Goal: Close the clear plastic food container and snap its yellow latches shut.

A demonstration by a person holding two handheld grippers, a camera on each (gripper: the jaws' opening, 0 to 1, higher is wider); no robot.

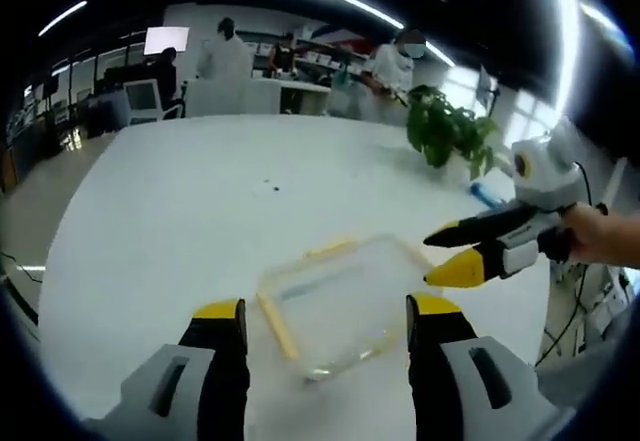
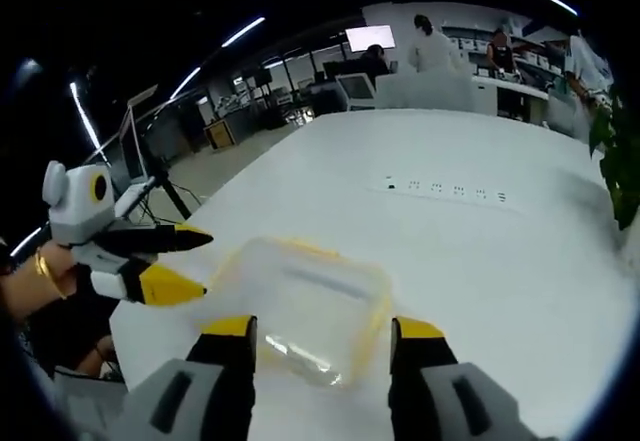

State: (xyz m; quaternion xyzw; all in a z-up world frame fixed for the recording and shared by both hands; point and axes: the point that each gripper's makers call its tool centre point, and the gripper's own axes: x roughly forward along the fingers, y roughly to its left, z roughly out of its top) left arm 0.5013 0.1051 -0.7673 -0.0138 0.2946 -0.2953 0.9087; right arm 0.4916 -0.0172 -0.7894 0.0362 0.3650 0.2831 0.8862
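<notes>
Container [image 1: 340, 299], clear plastic with yellow latches [image 1: 278, 325], lies on the white table [image 1: 180, 221], just ahead of the left gripper [image 1: 327, 313], whose 2 yellow-tipped jaws stand spread apart with nothing between them; the right gripper [image 1: 448, 255] reaches in from the right side of the left gripper view, held by a hand [image 1: 600, 236], its jaws parted and its tips near the container's edge; in the right gripper view the container [image 2: 300, 306] lies ahead of the spread jaws of the right gripper [image 2: 325, 333], the left gripper [image 2: 192, 261] beside it; a potted plant [image 1: 450, 131] stands farther back on the table; people [image 1: 225, 56] stand in the background.
</notes>
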